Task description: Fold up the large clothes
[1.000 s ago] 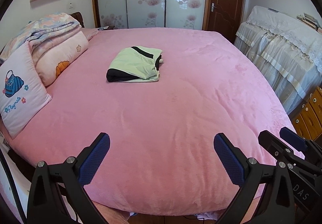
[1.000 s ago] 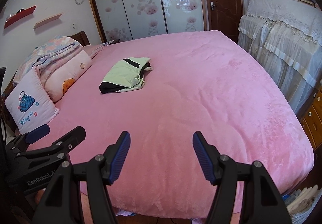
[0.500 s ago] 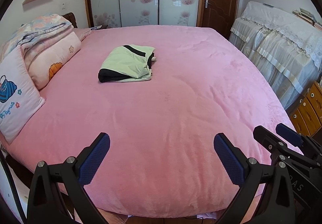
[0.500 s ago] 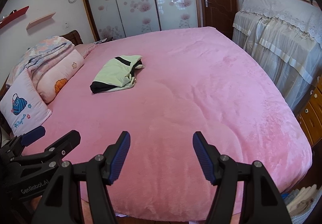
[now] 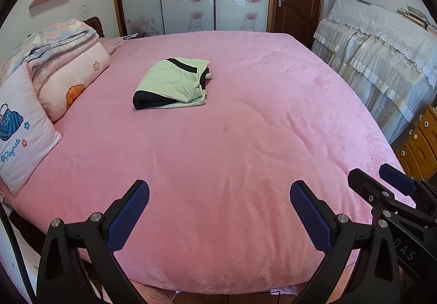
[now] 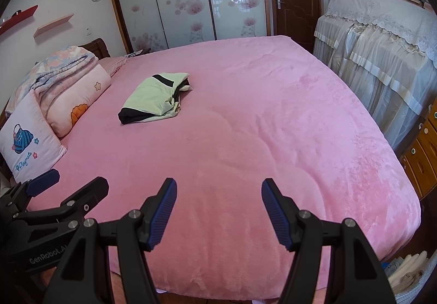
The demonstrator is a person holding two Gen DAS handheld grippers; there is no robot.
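1. well, bed (image 5: 245,140) takes most of both views; vs a sec ago only the framing drifted a bit, nothing on it moved.
2. garment (image 5: 172,84) sits folded on the far-left part of bed, near pillows (image 5: 24,129), well apart from both tongs.
3. left gripper (image 5: 218,218) & right gripper (image 6: 218,212): jaws wide apart, nothing between, hovering at near edge. prob. fold is done.
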